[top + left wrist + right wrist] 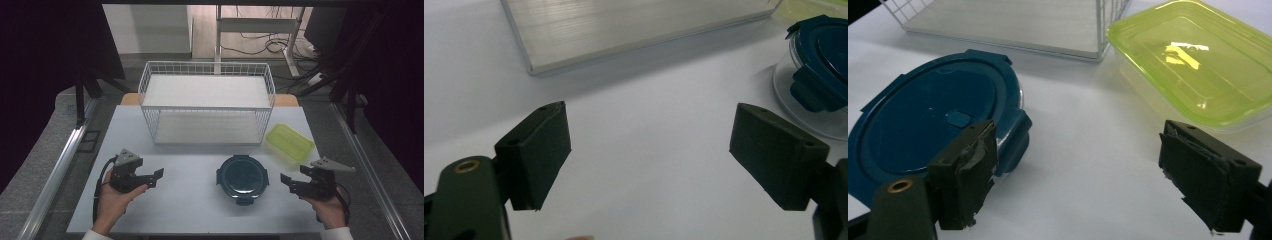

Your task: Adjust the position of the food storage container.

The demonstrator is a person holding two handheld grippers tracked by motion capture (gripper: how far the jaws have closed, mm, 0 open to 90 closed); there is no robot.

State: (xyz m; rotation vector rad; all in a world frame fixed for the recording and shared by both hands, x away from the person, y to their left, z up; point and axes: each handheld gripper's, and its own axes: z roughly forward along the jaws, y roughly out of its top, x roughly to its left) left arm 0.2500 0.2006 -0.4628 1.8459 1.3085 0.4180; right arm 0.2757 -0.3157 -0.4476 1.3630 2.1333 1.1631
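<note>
A round glass container with a dark blue clip lid (242, 178) (933, 135) (819, 75) sits on the white table (190, 200), front centre. Right of it and farther back lies a rectangular container with a yellow-green lid (290, 142) (1193, 65). A white wire rack with two shelves (207, 102) stands at the back. My left gripper (159, 178) (649, 155) is held low at the front left, open, with bare table between its jaws. My right gripper (286, 183) (1078, 175) is at the front right, open, just beside the blue lid's clip.
The rack's lower shelf (624, 25) (1008, 25) lies ahead of both grippers. Metal rails (60, 170) run along both sides of the table. Behind the table are a desk frame and cables (270, 45) on the floor.
</note>
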